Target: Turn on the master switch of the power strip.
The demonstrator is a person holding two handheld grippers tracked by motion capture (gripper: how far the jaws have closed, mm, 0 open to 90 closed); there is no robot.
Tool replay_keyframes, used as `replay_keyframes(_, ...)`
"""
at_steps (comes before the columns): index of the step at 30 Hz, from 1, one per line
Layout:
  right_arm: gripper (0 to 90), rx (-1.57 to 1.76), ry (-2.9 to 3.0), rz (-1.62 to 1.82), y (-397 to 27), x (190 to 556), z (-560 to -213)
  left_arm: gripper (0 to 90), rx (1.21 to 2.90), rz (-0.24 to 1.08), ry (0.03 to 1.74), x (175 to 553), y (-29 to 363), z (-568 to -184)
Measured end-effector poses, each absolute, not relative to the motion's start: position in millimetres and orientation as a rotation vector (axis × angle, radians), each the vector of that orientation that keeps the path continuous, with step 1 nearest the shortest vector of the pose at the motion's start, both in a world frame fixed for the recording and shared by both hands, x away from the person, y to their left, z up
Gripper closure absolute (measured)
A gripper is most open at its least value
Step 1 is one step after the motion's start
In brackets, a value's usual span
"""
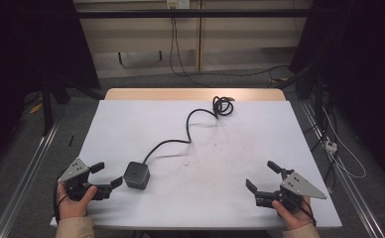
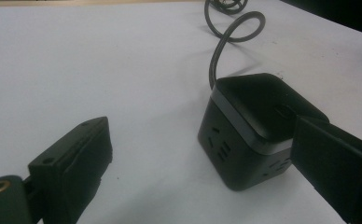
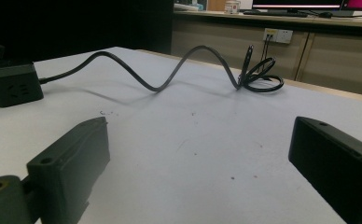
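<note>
A black cube power socket [image 1: 137, 175] sits on the white table [image 1: 230, 148] at the front left. Its black cable [image 1: 180, 141] snakes back to a coil [image 1: 223, 105] near the far edge. My left gripper [image 1: 107, 175] rests open just left of the cube. In the left gripper view the cube [image 2: 249, 130] stands right in front of the left gripper [image 2: 202, 140], partly overlapped by the right-hand jaw; contact is unclear. My right gripper [image 1: 262, 176] is open at the front right, far from the cube [image 3: 13, 86], with bare table between the jaws of the right gripper [image 3: 198, 140].
The table's wooden far edge [image 1: 195, 94] lies just behind the coil [image 3: 258, 74]. Metal rails [image 1: 27, 173] run along the floor on both sides. Loose cables and a white plug strip [image 1: 331, 145] lie on the floor at the right.
</note>
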State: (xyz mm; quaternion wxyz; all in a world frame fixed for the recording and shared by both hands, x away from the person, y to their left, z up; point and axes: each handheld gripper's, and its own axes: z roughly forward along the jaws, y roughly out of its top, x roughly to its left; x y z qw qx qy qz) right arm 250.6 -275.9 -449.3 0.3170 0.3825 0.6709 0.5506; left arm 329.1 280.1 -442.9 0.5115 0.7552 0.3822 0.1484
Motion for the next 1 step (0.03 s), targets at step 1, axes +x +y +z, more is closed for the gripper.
replay_keyframes(1,4.6,1.005,1.767,1.447,-275.8,250.8,-449.4,5.3,1.817,0.356,0.914,329.3,279.9,-442.6)
